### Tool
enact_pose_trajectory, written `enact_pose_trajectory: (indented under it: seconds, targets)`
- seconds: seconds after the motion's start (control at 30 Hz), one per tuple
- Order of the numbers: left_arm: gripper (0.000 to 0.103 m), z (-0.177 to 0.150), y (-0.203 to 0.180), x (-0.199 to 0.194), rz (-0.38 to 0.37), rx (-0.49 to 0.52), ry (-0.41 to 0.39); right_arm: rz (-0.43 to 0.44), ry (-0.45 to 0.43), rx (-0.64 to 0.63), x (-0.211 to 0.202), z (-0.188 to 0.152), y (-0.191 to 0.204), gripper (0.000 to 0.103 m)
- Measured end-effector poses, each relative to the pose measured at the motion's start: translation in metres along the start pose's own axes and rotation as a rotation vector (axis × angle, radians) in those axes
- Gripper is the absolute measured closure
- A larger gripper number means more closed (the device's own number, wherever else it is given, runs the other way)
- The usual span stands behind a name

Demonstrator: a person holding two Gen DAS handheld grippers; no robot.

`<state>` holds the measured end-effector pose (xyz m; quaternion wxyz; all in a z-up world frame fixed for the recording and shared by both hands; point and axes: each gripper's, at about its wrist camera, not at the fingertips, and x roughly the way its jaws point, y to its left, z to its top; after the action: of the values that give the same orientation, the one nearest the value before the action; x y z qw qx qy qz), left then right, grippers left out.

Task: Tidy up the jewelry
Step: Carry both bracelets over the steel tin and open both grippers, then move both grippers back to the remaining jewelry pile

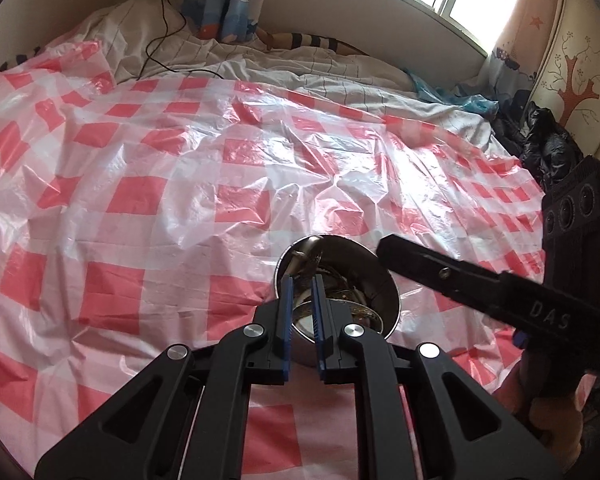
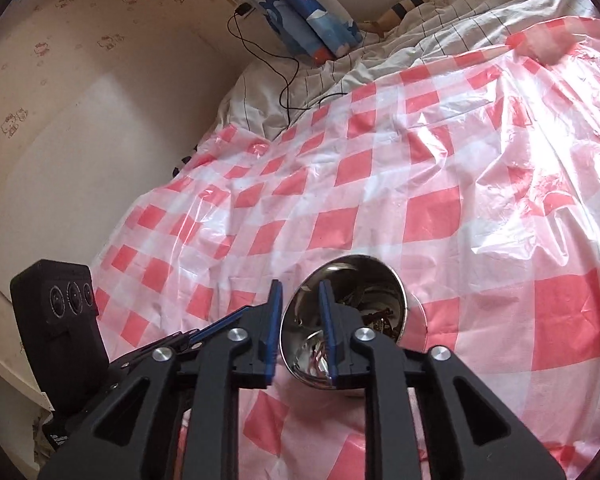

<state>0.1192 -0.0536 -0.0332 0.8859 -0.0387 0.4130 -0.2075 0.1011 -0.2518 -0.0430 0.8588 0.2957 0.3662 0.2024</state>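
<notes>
A shiny steel bowl (image 1: 384, 304) sits on the red-and-white checked plastic sheet (image 1: 180, 184) and holds several pieces of jewelry (image 1: 340, 280). My left gripper (image 1: 302, 280) hovers over the bowl's near rim, its blue-padded jaws a small gap apart and empty. The right gripper's body (image 1: 480, 284) reaches in from the right beside the bowl. In the right wrist view the bowl (image 2: 396, 280) is just ahead, with jewelry (image 2: 376, 316) inside. My right gripper (image 2: 300, 288) straddles the bowl's left rim, jaws apart and empty.
The sheet covers a bed with a white lined quilt (image 1: 300, 68) at the far side. A black cable (image 1: 160, 40) trails over the quilt. Dark clothes (image 1: 548, 148) lie at the right edge. The wall (image 2: 80, 140) runs along the left. The left gripper's body (image 2: 60, 332) is at lower left.
</notes>
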Motion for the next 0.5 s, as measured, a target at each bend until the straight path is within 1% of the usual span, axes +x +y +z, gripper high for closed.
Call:
enact_pose_trajectory:
  seconds: [0.1, 0.17, 0.2, 0.23, 0.3, 0.4, 0.5]
  targets:
    - [0.092, -0.003, 0.002, -0.010, 0.059, 0.036, -0.017, 0.007, -0.014, 0.003, -0.011, -0.001, 0.003, 0.074]
    - [0.088, -0.007, 0.002, -0.018, 0.094, 0.064, -0.027, 0.001, -0.009, -0.009, -0.016, -0.003, 0.008, 0.072]
    - [0.085, -0.008, 0.001, -0.022, 0.114, 0.077, -0.036, -0.004, -0.006, -0.016, -0.017, -0.004, 0.011, 0.069]
    - [0.082, -0.010, 0.000, -0.026, 0.136, 0.093, -0.049, -0.012, -0.004, -0.025, -0.019, -0.006, 0.013, 0.069]
    - [0.075, -0.012, -0.002, -0.035, 0.165, 0.120, -0.067, -0.019, 0.004, -0.035, -0.022, -0.009, 0.017, 0.068]
    - [0.072, -0.015, -0.006, -0.043, 0.186, 0.145, -0.083, -0.026, 0.011, -0.044, -0.026, -0.015, 0.023, 0.065]
    - [0.069, -0.019, -0.009, -0.052, 0.183, 0.155, -0.092, -0.037, 0.019, -0.062, -0.031, -0.022, 0.029, 0.061]
